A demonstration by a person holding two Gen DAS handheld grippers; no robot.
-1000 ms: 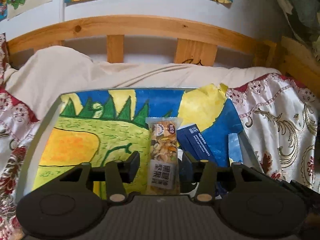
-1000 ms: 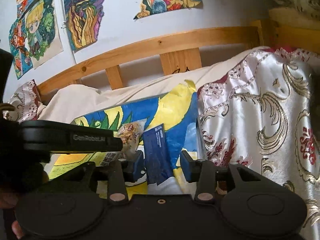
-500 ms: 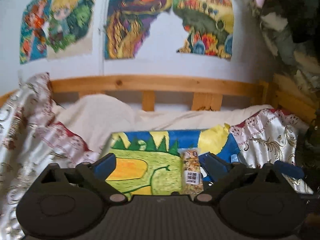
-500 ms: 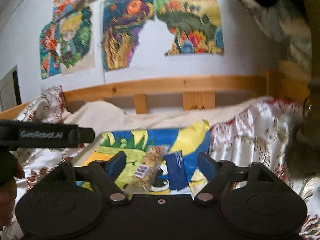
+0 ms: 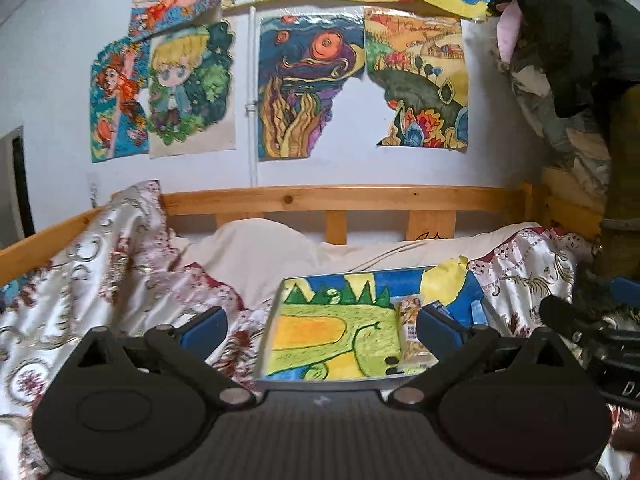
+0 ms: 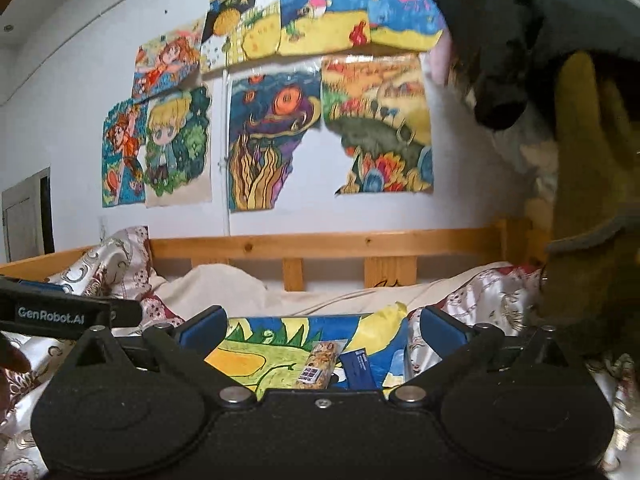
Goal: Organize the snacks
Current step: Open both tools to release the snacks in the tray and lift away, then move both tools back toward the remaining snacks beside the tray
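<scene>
The left gripper [image 5: 322, 326] and right gripper [image 6: 320, 330] have just been opening; both gape, empty. On the tray [image 6: 240, 322], toward 1 o'clock, lie the nut bar [image 6: 318, 364] and blue packet [image 6: 360, 368], side by side, perhaps touching. Light, crinkly, slippery wrappers: pinch mid-length across the width, gently.

text: "GenRobot.AI" | on: black bar of left tongs [image 6: 60, 314] | snack wrappers' print: too small to read
</scene>
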